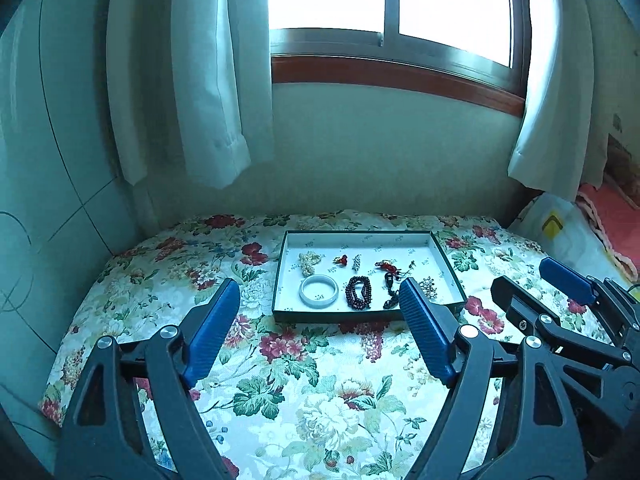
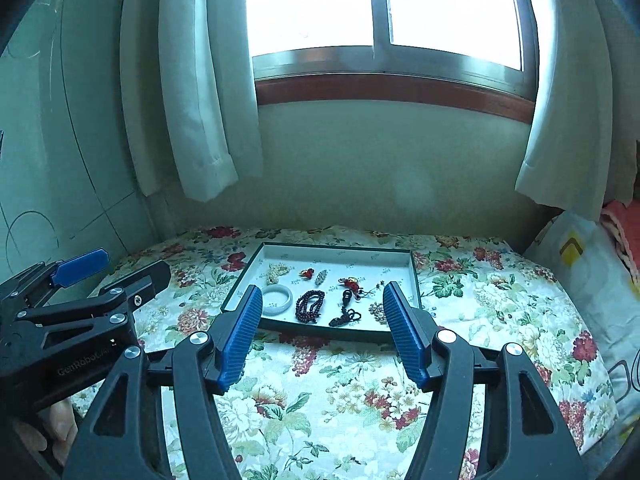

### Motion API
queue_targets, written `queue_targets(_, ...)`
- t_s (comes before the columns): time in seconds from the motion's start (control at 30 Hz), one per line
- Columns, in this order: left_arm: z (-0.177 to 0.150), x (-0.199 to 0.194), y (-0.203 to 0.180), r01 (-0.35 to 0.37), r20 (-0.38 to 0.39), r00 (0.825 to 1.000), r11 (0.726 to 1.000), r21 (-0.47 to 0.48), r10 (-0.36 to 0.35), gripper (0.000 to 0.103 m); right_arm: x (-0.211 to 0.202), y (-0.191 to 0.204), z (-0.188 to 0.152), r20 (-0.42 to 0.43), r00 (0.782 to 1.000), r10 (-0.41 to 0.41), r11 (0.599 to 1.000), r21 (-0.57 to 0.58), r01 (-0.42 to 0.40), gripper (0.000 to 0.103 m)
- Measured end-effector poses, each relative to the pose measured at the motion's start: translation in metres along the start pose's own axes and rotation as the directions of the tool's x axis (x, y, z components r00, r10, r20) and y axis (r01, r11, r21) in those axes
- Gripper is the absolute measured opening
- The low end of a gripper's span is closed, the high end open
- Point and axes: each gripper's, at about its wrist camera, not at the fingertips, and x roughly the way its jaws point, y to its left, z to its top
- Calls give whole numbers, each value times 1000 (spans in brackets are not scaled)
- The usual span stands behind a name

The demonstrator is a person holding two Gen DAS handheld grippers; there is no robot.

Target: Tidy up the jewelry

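left gripper (image 1: 320,300): jaws wide apart, nothing between the pads; held above the floral cloth short of the tray. Also seen from the right wrist view at 9 o'clock (image 2: 132,268).
right gripper (image 2: 322,306): jaws apart, empty, off the cloth; tray's near edge shows in the gap. In the left wrist view it sits at 3 o'clock (image 1: 532,280).
tray (image 1: 446,256): shallow, dark rim, white liner, flat on the cloth, 12 o'clock from both grippers.
white bangle (image 1: 319,291): tray, near-left corner, 7 o'clock from tray centre, lying flat.
dark red bead strand (image 1: 359,292): just right of the bangle, coiled, apart from it.
black cord pendant (image 2: 345,310): right of the beads, near the front rim.
pearl cluster (image 1: 310,263): 10 o'clock in the tray, behind the bangle.
red charm (image 1: 341,260): 12 o'clock of the beads; small silver piece (image 1: 355,261) just beside it.
red tassel piece (image 1: 387,267): 1 o'clock of the beads.
pale beaded brooch (image 1: 428,286): near-right corner, partly hidden by a left finger.
floral cloth (image 1: 304,380): covers the surface under the window.
hand (image 2: 60,428): bare, at 8 o'clock in the right wrist view, under the left gripper body.
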Motion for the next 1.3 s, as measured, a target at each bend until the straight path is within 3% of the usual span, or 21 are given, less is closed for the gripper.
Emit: queue_targets(1.3,-4,-27,1,4,32,999,1000,-2,-4,82,-15,3,-1,24,1000,-2,1000,-5,3,63)
